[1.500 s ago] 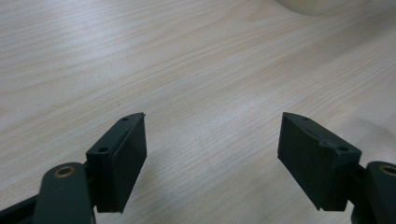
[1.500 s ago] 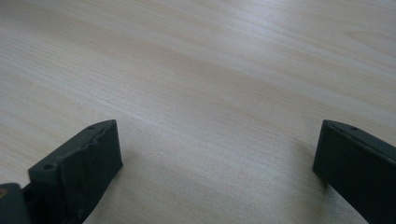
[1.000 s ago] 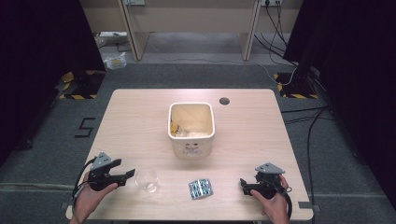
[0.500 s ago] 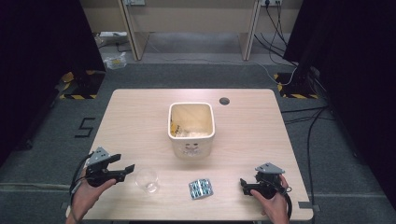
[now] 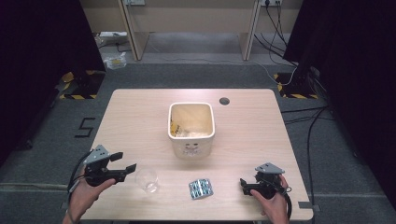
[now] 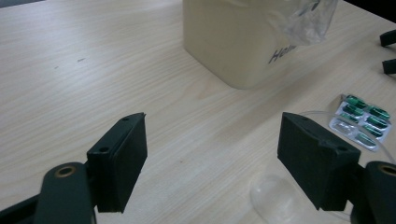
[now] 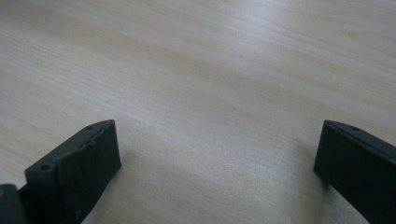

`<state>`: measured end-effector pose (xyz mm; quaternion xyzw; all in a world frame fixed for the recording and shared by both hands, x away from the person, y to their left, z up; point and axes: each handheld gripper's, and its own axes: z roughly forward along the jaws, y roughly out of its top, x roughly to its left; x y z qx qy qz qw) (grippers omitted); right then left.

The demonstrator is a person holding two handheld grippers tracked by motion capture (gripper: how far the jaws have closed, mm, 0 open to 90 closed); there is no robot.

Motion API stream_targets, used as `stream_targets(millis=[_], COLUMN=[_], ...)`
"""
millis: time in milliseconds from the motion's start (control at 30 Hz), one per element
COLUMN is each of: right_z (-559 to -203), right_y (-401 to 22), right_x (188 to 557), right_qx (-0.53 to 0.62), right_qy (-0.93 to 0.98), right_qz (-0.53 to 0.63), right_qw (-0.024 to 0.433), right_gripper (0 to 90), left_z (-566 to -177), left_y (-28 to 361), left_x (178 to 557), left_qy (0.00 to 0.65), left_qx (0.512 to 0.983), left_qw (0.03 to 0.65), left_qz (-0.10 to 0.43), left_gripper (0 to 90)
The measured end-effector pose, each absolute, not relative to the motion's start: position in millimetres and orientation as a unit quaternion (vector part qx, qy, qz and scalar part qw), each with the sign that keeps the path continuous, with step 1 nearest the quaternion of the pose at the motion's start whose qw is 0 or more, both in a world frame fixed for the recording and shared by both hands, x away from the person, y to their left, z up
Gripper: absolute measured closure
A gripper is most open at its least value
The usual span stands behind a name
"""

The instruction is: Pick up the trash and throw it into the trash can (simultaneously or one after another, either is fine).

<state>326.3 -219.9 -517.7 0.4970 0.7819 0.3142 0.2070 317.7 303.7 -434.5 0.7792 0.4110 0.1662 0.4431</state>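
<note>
Clear plastic cup (image 5: 147, 179), 1 only, lies near the table's (image 5: 140, 116) front edge just ahead of the left gripper (image 5: 126, 164), whose jaws gape wide w/ nothing between them, prob. lined up to take it. One green blister pack (image 5: 201, 188) lies flat btwn the cup and the right gripper (image 5: 242, 183), jaws also spread wide and empty, low over bare wood. Farther back, 1 cream bin (image 5: 191, 128) stands upright mid-table, mouth open, likely where both items go.
</note>
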Motion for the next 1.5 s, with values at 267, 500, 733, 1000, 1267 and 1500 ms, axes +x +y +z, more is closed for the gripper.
stream_targets(millis=[267, 500, 733, 1000, 1267, 1500], right_z=[-518, -518, -518, -518, -518, -518], right_y=[-220, -220, -220, -219, -219, -219], right_x=[326, 326, 326, 327, 327, 327], right_qx=[0.497, 0.497, 0.497, 0.501, 0.501, 0.501], right_qy=[0.782, 0.782, 0.782, 0.780, 0.780, 0.780], right_qz=[0.314, 0.314, 0.314, 0.314, 0.314, 0.314], right_qw=[0.207, 0.207, 0.207, 0.206, 0.206, 0.206], right_gripper=[0.4, 0.4, 0.3, 0.3, 0.3, 0.3], left_z=[-435, -444, -453, -460, -457, -447], left_y=[298, 283, 271, 259, 261, 263], left_x=[312, 315, 320, 322, 317, 319], left_qy=[0.401, 0.391, 0.376, 0.353, 0.340, 0.338], left_qx=[0.780, 0.794, 0.812, 0.831, 0.822, 0.814], left_qw=[0.456, 0.446, 0.429, 0.416, 0.438, 0.449], left_qz=[0.149, 0.129, 0.125, 0.108, 0.129, 0.150], left_gripper=[23.8, 24.7, 31.5, 58.3, 83.1, 84.2])
